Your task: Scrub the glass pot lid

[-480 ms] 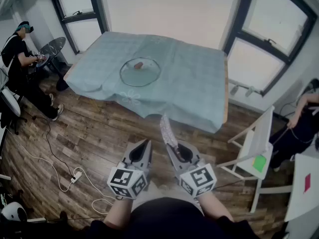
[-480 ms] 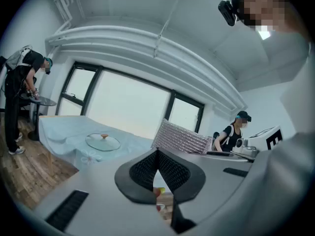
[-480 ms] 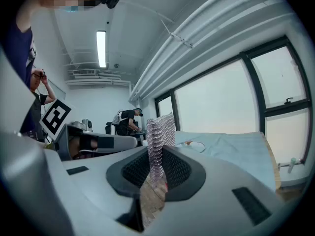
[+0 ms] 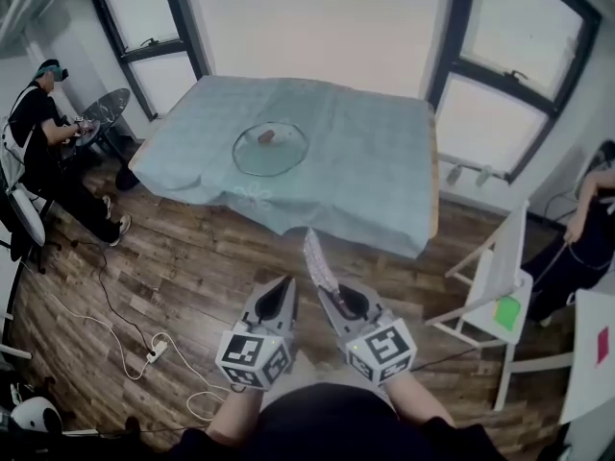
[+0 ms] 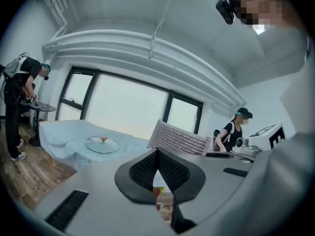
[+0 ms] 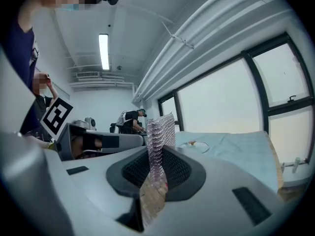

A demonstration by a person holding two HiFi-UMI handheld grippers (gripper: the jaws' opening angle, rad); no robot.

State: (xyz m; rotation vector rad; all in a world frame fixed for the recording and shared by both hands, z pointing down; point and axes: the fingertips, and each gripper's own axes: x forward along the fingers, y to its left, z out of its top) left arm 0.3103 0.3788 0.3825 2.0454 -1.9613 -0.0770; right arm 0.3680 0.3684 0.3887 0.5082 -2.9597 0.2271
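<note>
Lid (image 4: 284,153) lower in view, knob (image 4: 267,136) up, pad (image 4: 316,255) — long axis twd lid

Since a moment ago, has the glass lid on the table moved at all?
No. The glass pot lid lies in the same spot on the blue tablecloth, just behind the flower print at its front edge.

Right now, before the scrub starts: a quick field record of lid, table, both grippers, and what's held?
lid: glass pot lid, flat on the table, knob up
table: table covered by a light blue cloth, ahead of both grippers
left gripper: left gripper, fingers together, nothing held
right gripper: right gripper, fingers shut on a silver scrub pad that sticks out past them
contact with lid: none; both grippers are over the wood floor, short of the table
</note>
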